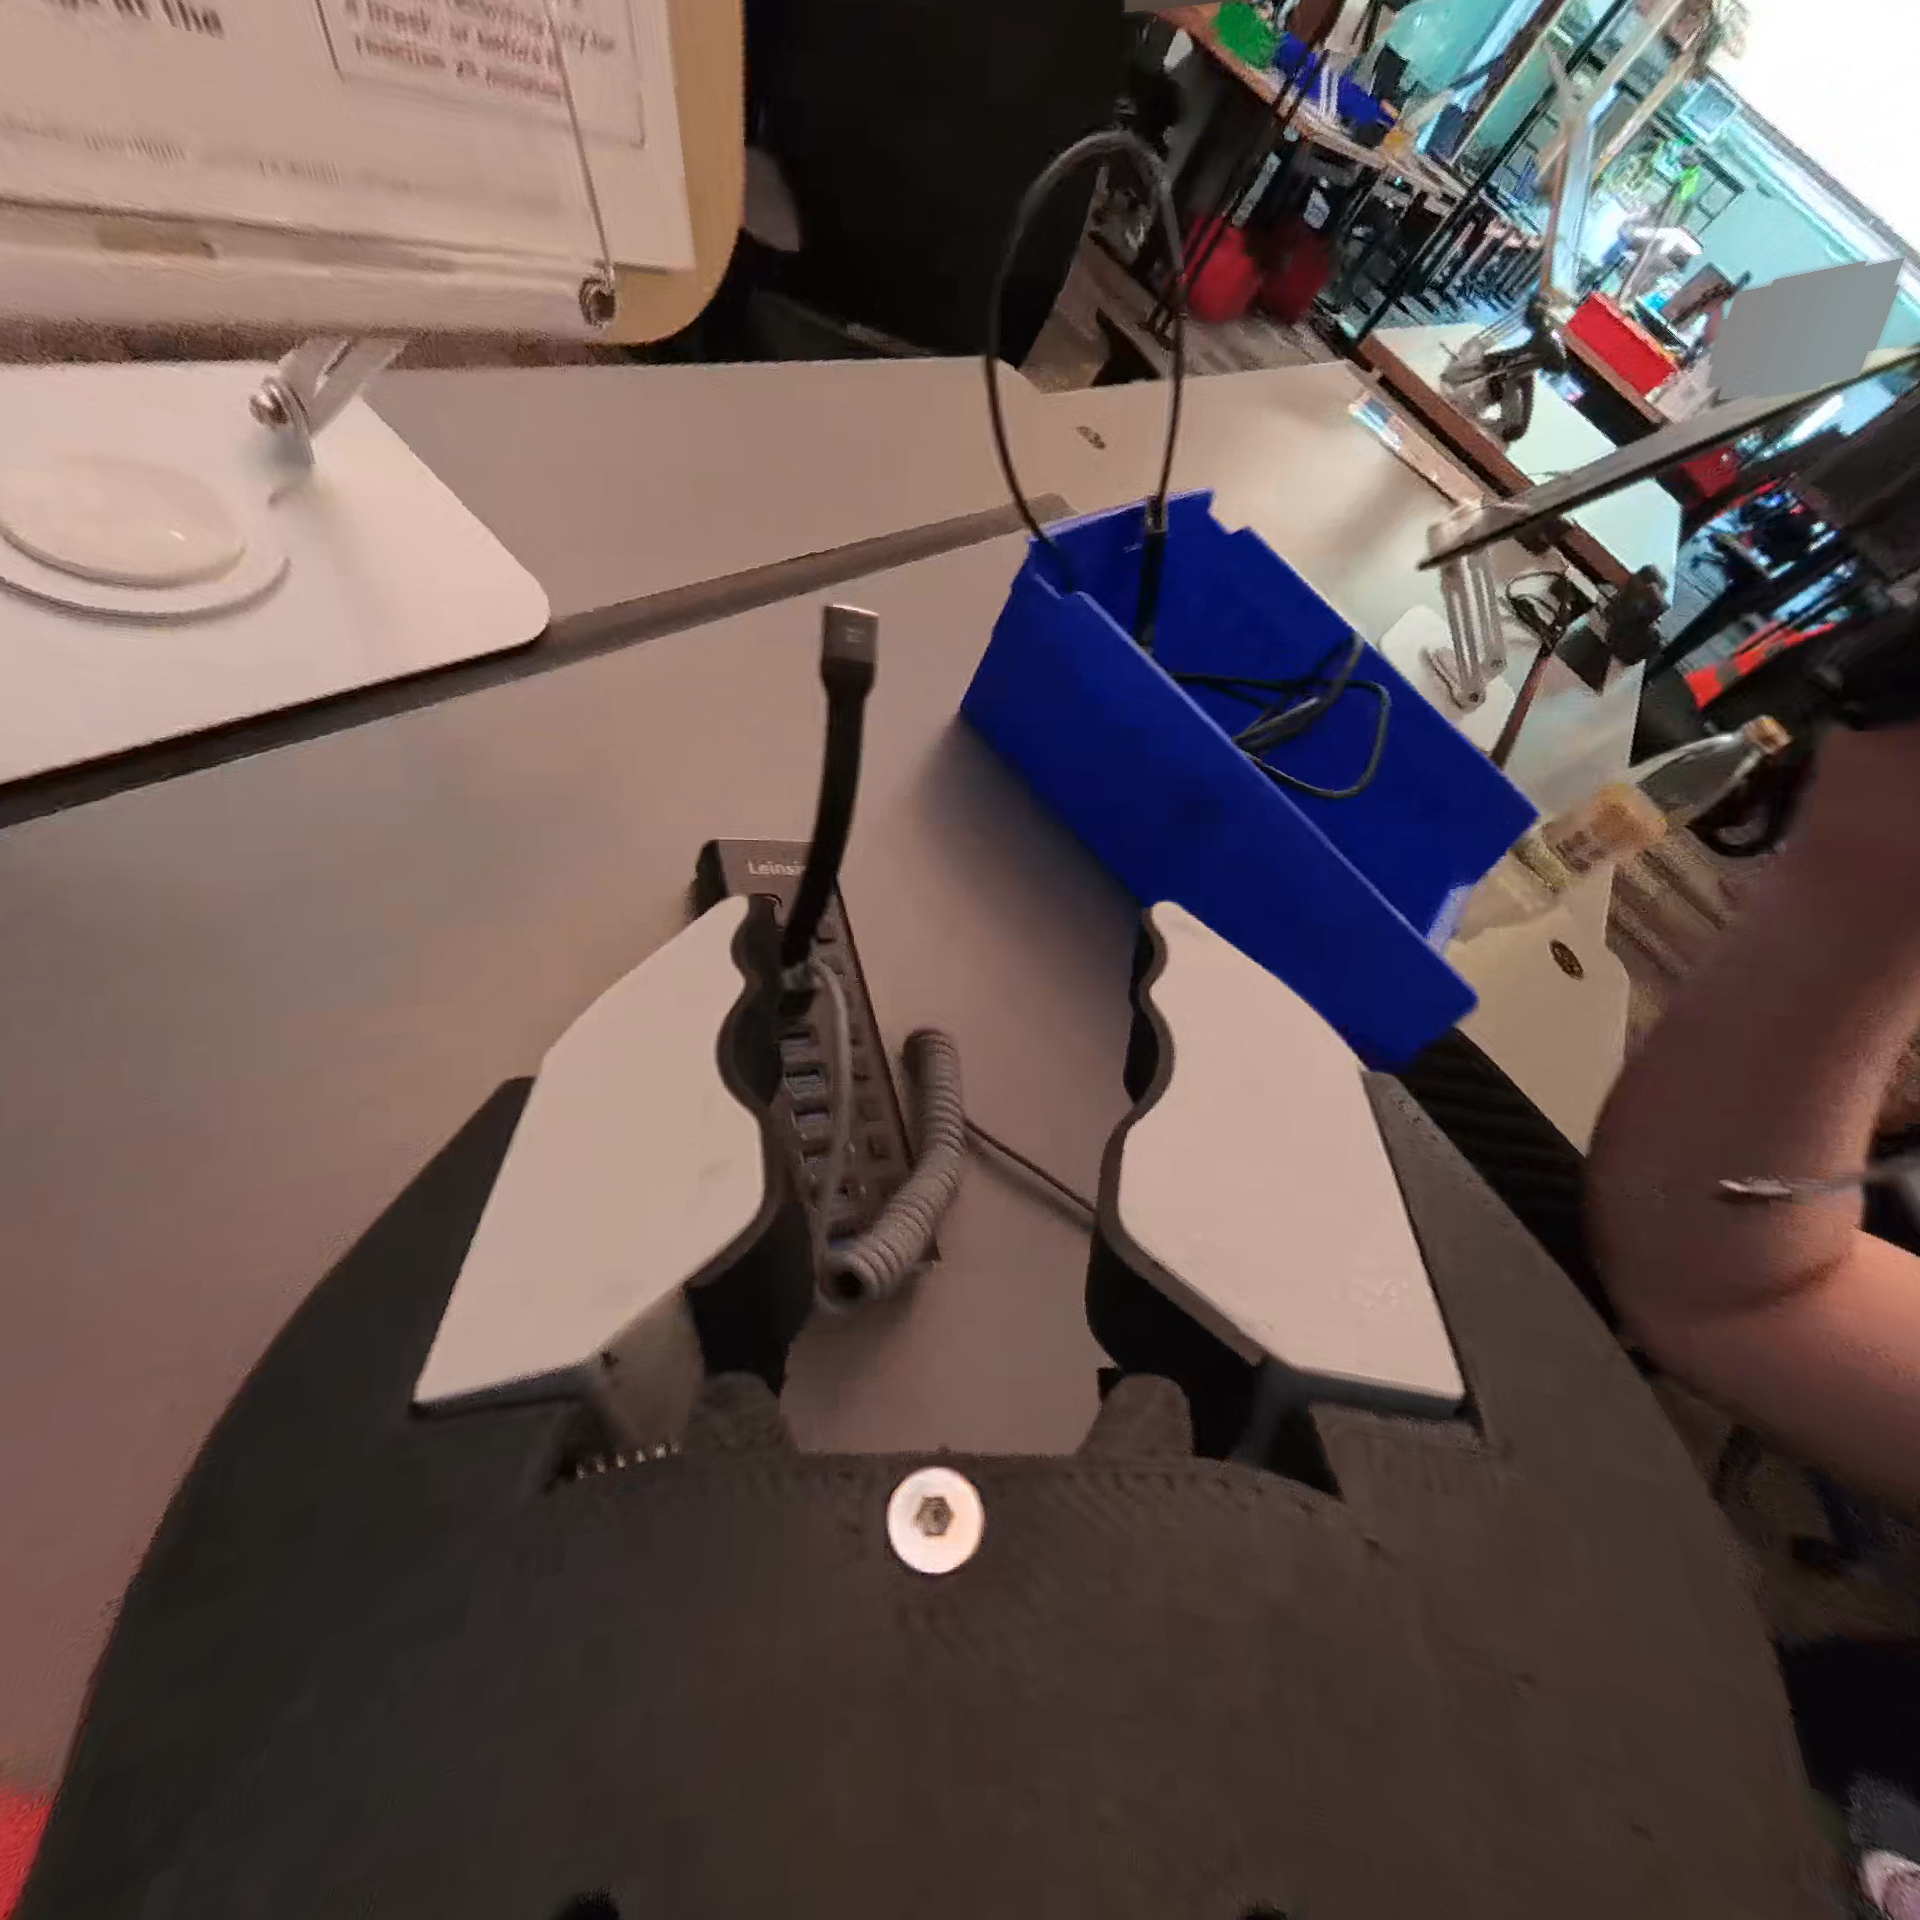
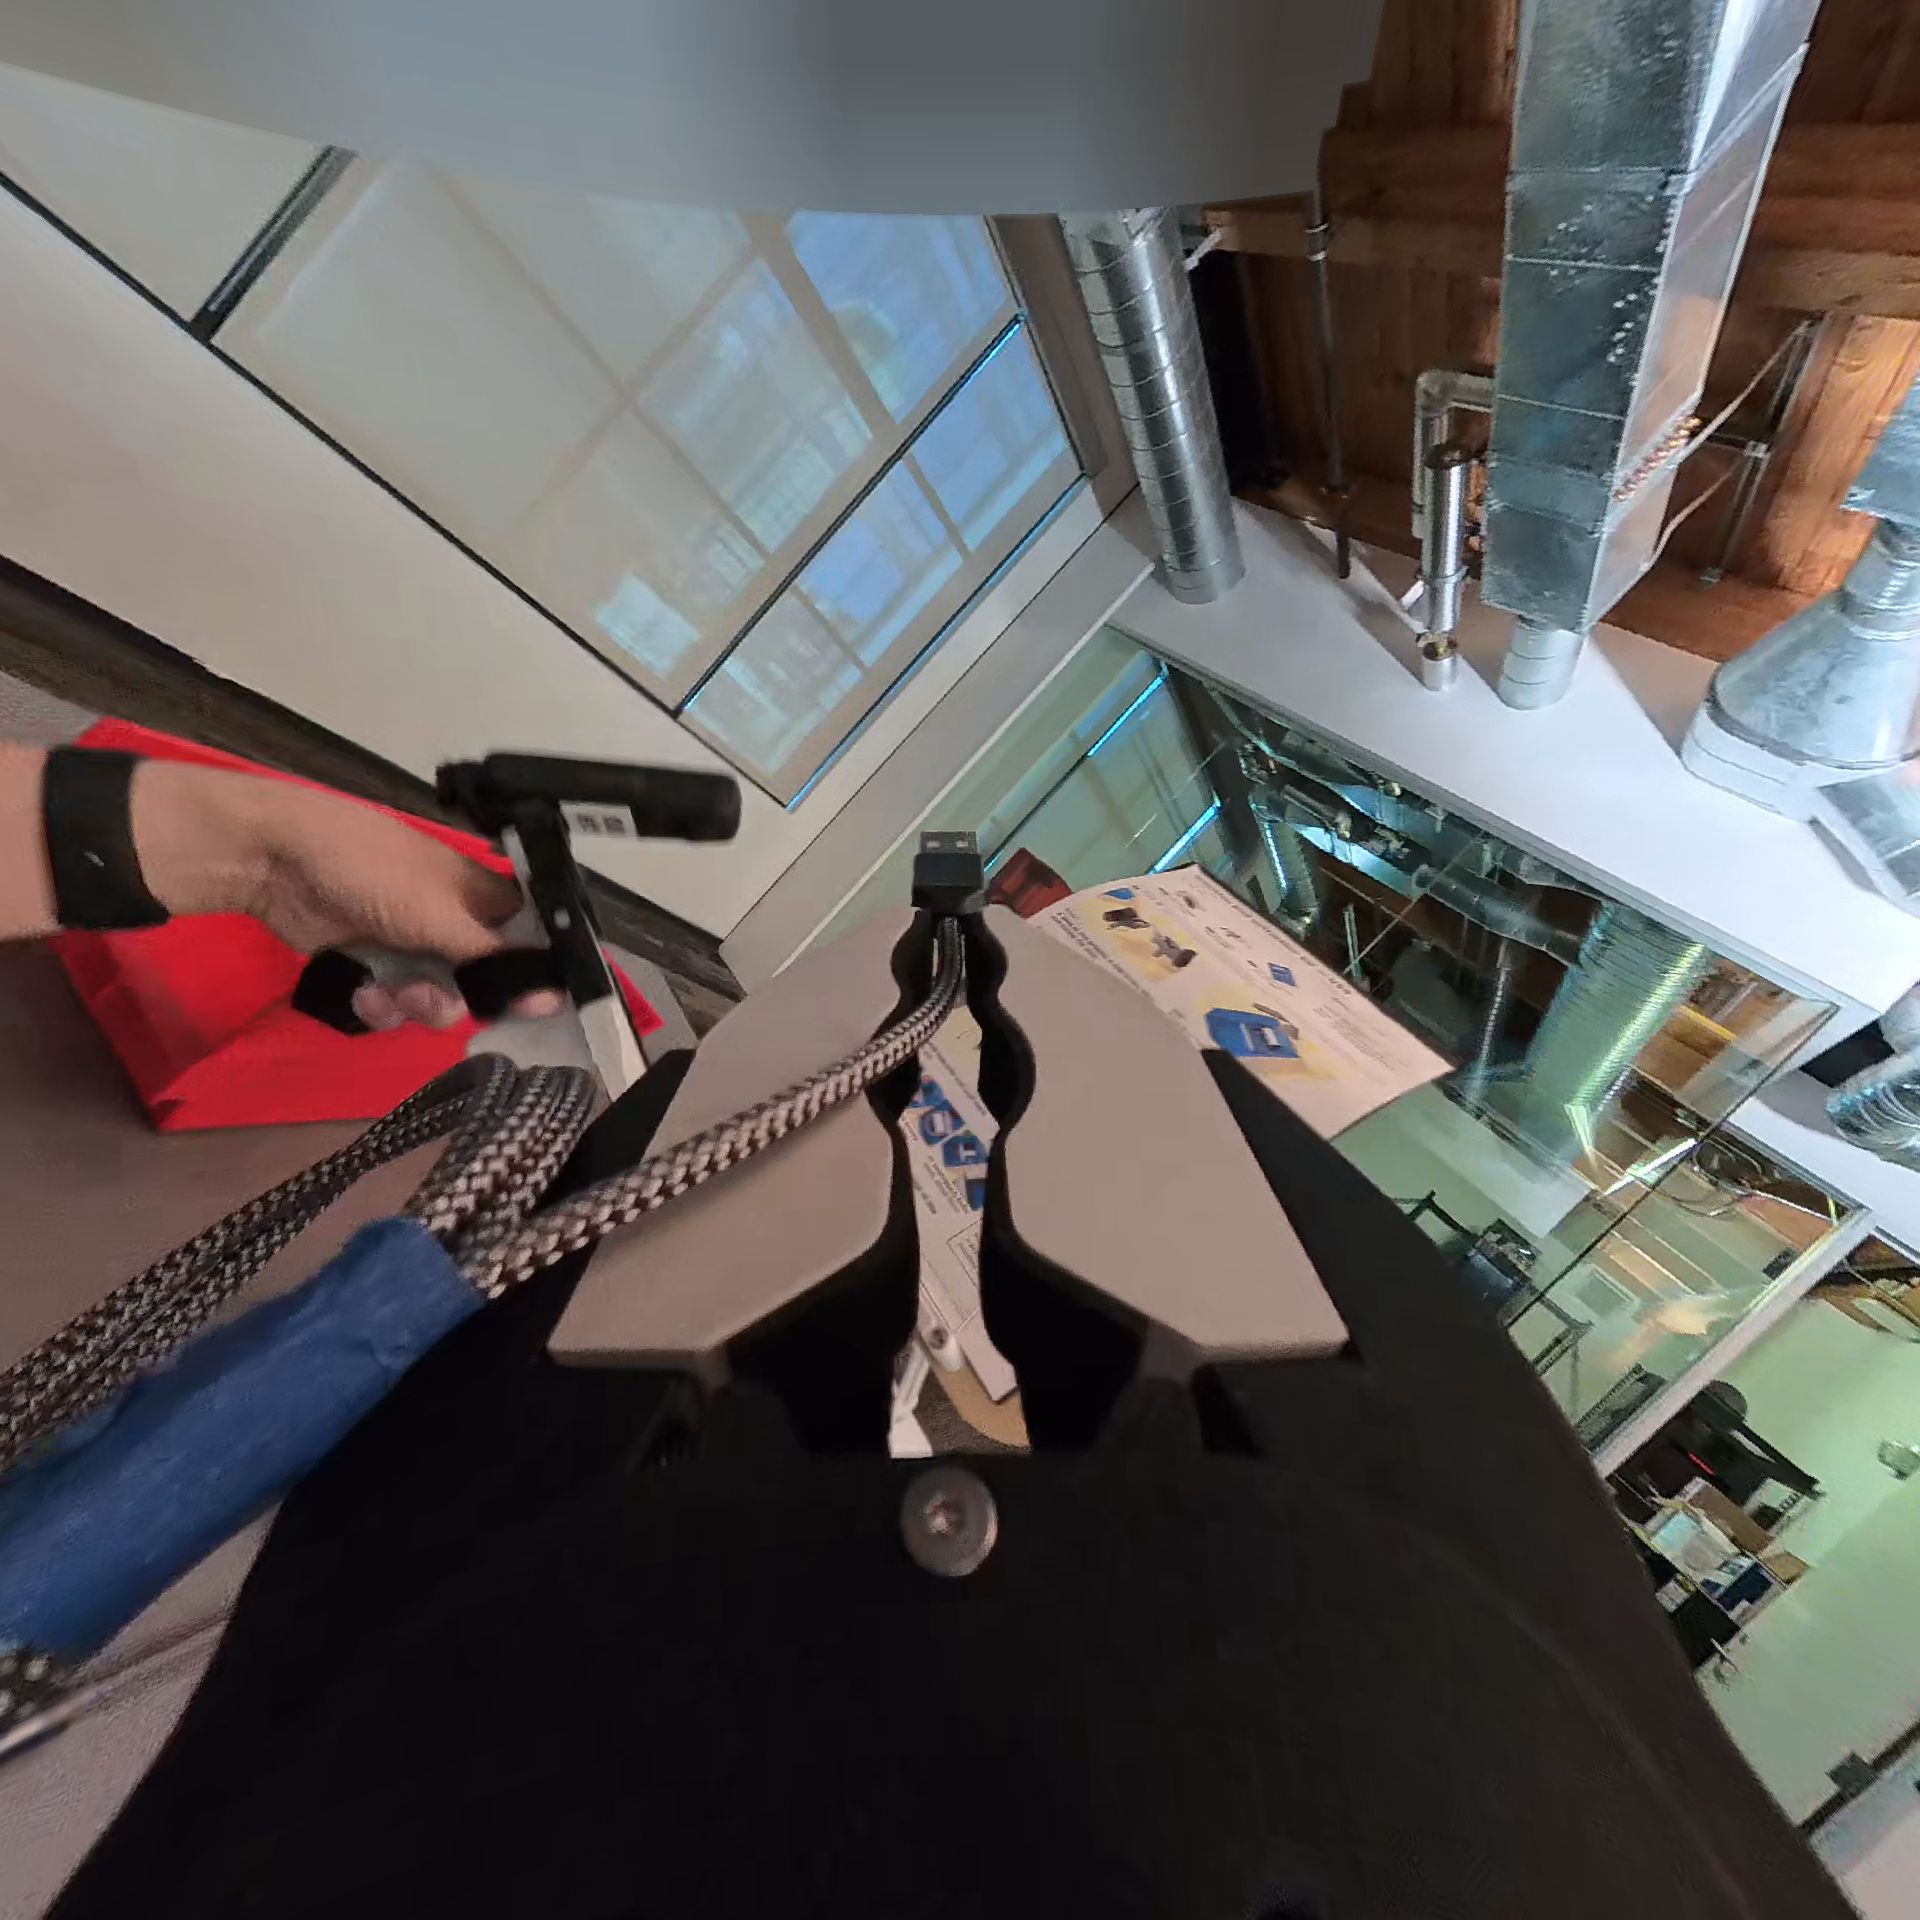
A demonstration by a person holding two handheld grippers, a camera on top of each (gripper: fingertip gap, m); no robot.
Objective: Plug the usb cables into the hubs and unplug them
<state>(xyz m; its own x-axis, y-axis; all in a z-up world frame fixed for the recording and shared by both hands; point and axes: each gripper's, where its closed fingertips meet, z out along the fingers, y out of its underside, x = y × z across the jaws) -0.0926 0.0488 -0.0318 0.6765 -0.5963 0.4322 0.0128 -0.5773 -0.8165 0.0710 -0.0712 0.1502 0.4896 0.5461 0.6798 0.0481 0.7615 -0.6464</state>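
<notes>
Hovering low over the grey desk point(image 1: 312, 935), the left gripper point(image 1: 940, 935) has its jaws spread wide with nothing between them; at the inner edge of its left finger, just left of frame centre, a dark USB hub point(image 1: 831, 1049) lies flat on the desk with a row of ports along its top; a short black cable point(image 1: 831, 810) rises from the hub's far end and stands nearly upright, its metal plug point(image 1: 850, 636) free in the air; a grey coiled cable point(image 1: 914, 1153) lies against the hub's right side; to the right of centre sits a blue bin point(image 1: 1174, 769) holding thin black cables point(image 1: 1309, 717), one of which loops high above the bin's rim; a white stand base point(image 1: 312, 582) occupies the left of the frame, and a person's forearm point(image 1: 1745, 1143) enters from the right edge.

In the right wrist view the right gripper point(image 2: 951, 914) points upward toward windows and ceiling ducts; its jaws are nearly together and pinch a braided grey-and-black cable point(image 2: 727, 1132) just behind its black USB plug point(image 2: 948, 868), which sticks out past the fingertips at frame centre; the braid runs down to the lower left, past a strip of blue tape point(image 2: 208, 1382); at the left of the frame a hand point(image 2: 343, 883) wearing a black wristband grips the other gripper's handle, with a red bag point(image 2: 208, 1029) behind it.
</notes>
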